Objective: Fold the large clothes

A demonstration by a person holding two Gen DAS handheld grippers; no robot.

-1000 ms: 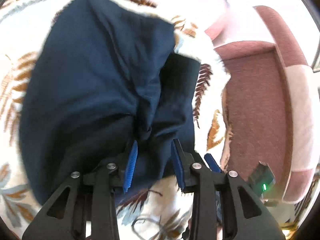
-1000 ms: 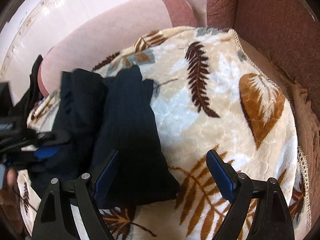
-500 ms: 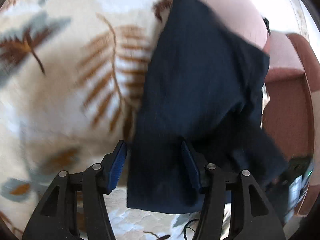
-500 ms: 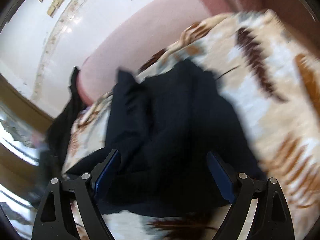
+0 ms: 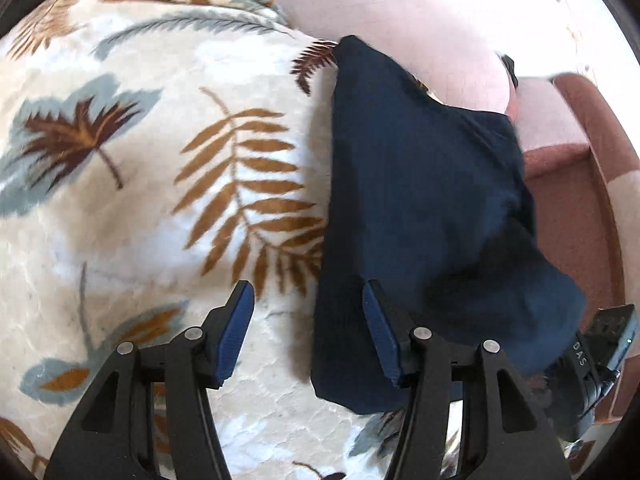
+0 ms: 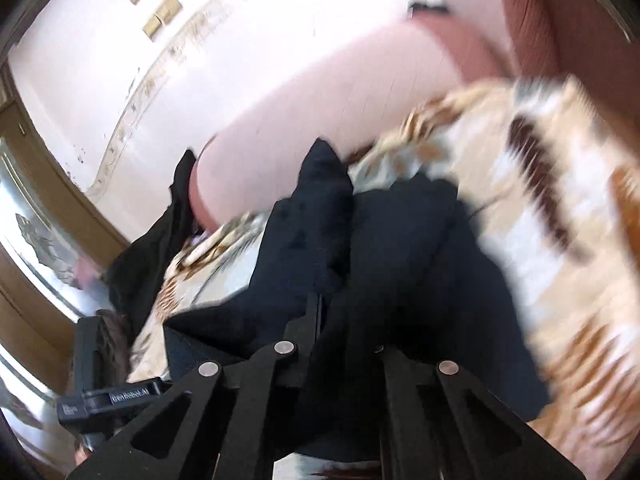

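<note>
A navy garment (image 5: 424, 208) lies partly folded on a leaf-patterned cream blanket (image 5: 160, 184). In the left wrist view my left gripper (image 5: 308, 332) stands open over the garment's near left edge. Its right finger is above the cloth and its left finger above the blanket, and neither pad presses on anything. In the right wrist view the same garment (image 6: 400, 248) is bunched up around my right gripper (image 6: 316, 312). Its jaws are together on a fold of the cloth, and navy fabric drapes over its right finger. That view is blurred by motion.
The blanket covers a sofa with a pale pink arm (image 6: 304, 120) and reddish-brown cushions (image 5: 568, 216). A black cloth (image 6: 160, 248) hangs over the pink arm's end. The other gripper's body shows at the edge of each view (image 5: 600, 344) (image 6: 100, 380).
My left gripper let go of the bunched garment, opened and moved to its left edge. My right gripper swung from the blanket over the garment and shut on its cloth.
</note>
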